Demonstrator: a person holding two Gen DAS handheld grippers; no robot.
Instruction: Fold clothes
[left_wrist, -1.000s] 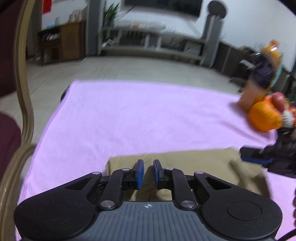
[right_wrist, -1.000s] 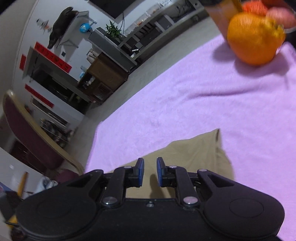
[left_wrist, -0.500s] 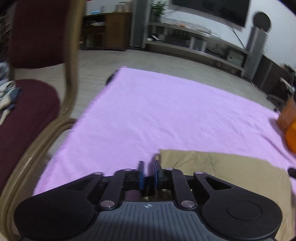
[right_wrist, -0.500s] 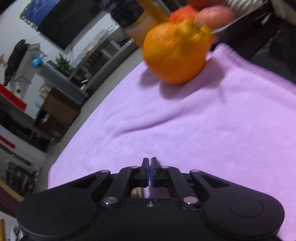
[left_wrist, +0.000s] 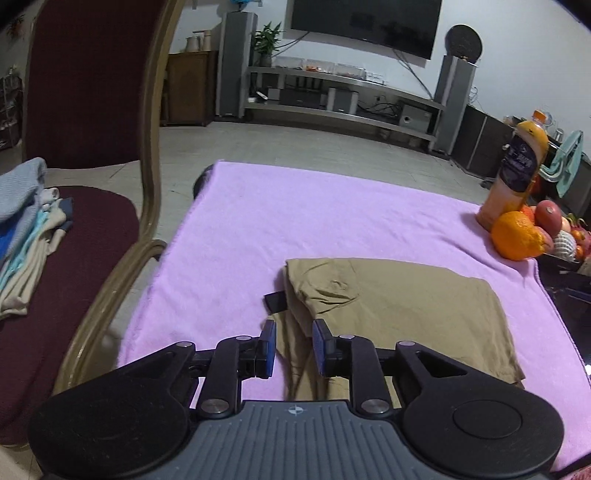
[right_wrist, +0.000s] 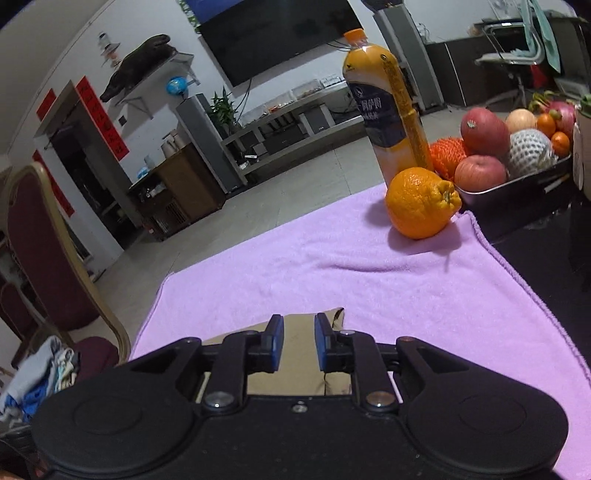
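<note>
A khaki garment (left_wrist: 399, 306) lies folded flat on the purple towel (left_wrist: 332, 221), near its front right. My left gripper (left_wrist: 293, 345) hovers above the garment's left edge; its jaws are opening and the pads press on nothing. A small black piece (left_wrist: 276, 301) pokes out at that edge. In the right wrist view only a corner of the khaki garment (right_wrist: 288, 380) shows under my right gripper (right_wrist: 298, 343). Its jaws are opening too, and nothing is gripped between them.
An orange (right_wrist: 421, 203), a tall juice bottle (right_wrist: 391, 110) and a metal fruit tray (right_wrist: 517, 188) stand at the towel's far right. On the left, a dark red chair (left_wrist: 92, 92) carries a pile of clothes (left_wrist: 26, 229).
Both grippers have pulled back and risen from the garment, so more of the table shows. Their jaws narrowed half a second ago and now stand wider apart.
</note>
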